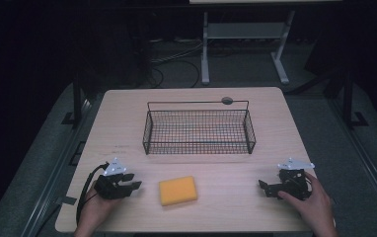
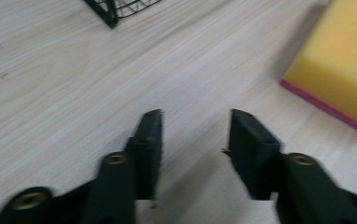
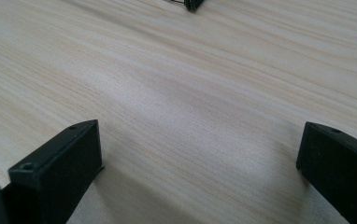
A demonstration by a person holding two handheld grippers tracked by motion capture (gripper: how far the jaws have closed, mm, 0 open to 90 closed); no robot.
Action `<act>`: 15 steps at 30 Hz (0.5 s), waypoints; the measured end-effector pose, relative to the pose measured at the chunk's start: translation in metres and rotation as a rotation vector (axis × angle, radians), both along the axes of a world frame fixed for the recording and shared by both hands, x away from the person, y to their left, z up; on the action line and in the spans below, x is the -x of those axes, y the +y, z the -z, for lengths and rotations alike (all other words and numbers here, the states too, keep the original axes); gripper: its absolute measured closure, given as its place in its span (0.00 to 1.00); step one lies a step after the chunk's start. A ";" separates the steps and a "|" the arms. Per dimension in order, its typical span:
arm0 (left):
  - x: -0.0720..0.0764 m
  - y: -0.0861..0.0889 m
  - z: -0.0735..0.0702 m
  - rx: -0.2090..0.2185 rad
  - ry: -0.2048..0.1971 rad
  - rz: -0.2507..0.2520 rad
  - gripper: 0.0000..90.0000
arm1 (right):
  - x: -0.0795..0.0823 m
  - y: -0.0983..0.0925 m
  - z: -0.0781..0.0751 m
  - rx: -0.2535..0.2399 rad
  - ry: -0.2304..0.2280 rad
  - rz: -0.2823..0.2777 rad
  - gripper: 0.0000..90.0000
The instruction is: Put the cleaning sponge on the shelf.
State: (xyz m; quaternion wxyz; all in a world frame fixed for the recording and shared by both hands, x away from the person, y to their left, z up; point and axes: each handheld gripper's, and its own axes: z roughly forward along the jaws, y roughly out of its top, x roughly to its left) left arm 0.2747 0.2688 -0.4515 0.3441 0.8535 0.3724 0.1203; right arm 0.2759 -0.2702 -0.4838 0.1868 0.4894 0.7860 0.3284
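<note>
Just right of the empty, parted left claw [image 1: 131,181], the yellow sponge [image 1: 177,190], apart from it.

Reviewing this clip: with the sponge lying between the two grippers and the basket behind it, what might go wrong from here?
1. The left gripper has its jaws only partly open, and the yellow sponge looks wider than that gap, so it may get pushed rather than gripped.
2. A soft sponge may squash and slip.
3. The wire basket has raised walls; a low carry may catch the rim.
</note>
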 end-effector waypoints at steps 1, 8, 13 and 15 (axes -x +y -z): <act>-0.001 0.000 -0.001 0.004 0.009 0.014 0.71 | 0.000 0.000 0.000 0.000 0.000 0.000 0.00; -0.004 -0.003 -0.007 0.029 0.072 0.053 1.00 | 0.000 0.000 0.000 0.000 0.000 0.000 0.00; -0.006 -0.010 -0.017 0.016 0.082 0.062 1.00 | 0.000 0.000 0.000 0.000 0.000 0.000 0.00; -0.008 -0.011 -0.020 0.012 0.091 0.063 1.00 | 0.000 0.000 0.000 0.000 0.000 0.000 0.00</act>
